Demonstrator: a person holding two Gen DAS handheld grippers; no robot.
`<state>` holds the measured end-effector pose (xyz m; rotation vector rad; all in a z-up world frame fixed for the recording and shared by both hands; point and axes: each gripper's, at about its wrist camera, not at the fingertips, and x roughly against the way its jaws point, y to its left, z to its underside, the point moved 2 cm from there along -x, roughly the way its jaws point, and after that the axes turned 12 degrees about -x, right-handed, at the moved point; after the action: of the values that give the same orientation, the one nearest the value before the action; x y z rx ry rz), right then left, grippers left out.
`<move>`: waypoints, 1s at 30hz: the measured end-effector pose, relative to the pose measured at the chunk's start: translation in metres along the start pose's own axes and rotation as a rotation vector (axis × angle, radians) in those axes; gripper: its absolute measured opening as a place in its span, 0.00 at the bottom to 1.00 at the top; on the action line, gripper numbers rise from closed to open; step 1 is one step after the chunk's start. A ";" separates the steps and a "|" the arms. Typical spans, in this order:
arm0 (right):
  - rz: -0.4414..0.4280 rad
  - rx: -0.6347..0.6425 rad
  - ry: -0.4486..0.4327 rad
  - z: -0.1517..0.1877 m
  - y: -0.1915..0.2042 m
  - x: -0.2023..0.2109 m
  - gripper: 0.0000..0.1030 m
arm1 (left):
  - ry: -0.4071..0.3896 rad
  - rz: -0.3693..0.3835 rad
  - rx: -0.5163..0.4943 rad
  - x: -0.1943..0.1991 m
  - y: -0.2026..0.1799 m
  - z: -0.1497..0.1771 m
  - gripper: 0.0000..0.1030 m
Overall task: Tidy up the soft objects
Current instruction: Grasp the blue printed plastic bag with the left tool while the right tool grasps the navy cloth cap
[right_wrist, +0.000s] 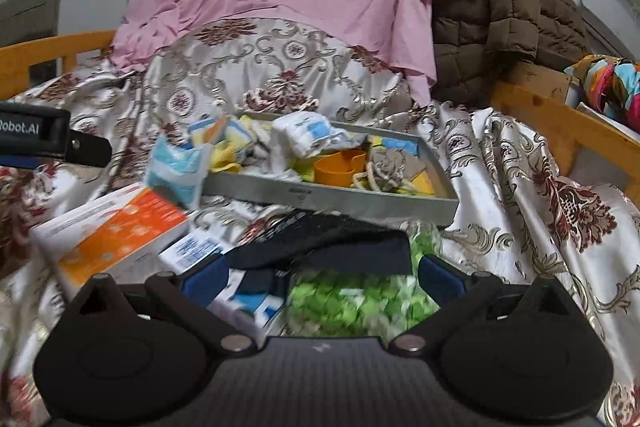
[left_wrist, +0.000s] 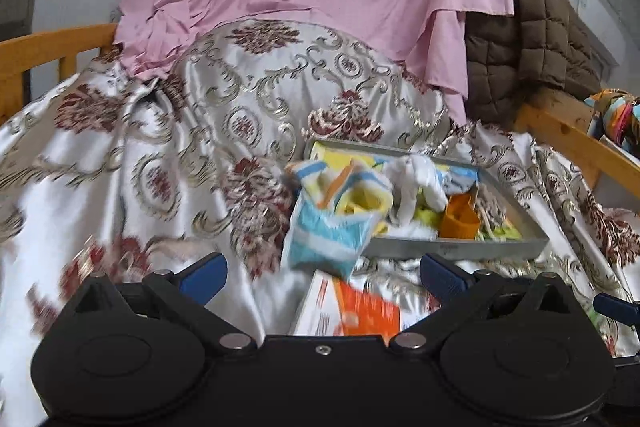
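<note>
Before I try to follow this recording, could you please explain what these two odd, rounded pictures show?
Each picture comes from a fisheye camera mounted on a hand-held two-finger gripper, looking forward along its blue-tipped fingers. The left gripper and right gripper are both open, holding nothing. Ahead lies a bed covered by a shiny white floral bedspread. On it sits a shallow grey metal tray heaped with soft cloths, with a blue-and-white striped cloth spilling over its edge. An orange-and-white cardboard box lies beside it, and a green-and-white checked cloth lies under the right gripper.
</note>
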<state>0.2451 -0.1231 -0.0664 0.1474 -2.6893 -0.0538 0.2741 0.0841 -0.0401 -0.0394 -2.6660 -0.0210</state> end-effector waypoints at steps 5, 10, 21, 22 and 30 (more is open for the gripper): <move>0.051 0.005 -0.033 -0.006 -0.002 -0.026 1.00 | -0.002 0.019 -0.021 -0.033 0.006 -0.012 0.99; 0.068 0.026 -0.074 -0.010 -0.001 -0.043 1.00 | 0.022 0.060 0.024 -0.064 0.020 -0.018 0.99; 0.077 0.104 -0.101 -0.005 0.006 -0.057 1.00 | 0.127 0.145 -0.003 -0.119 0.015 -0.028 0.99; 0.074 0.106 -0.096 -0.005 0.007 -0.058 1.00 | 0.140 0.150 -0.004 -0.123 0.014 -0.028 0.99; 0.068 0.107 -0.082 -0.005 0.006 -0.064 1.00 | 0.189 0.142 -0.085 -0.139 0.002 -0.025 0.99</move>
<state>0.3036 -0.1096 -0.0890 0.0887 -2.7778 0.1074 0.4094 0.0819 -0.0817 -0.2417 -2.4662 -0.0878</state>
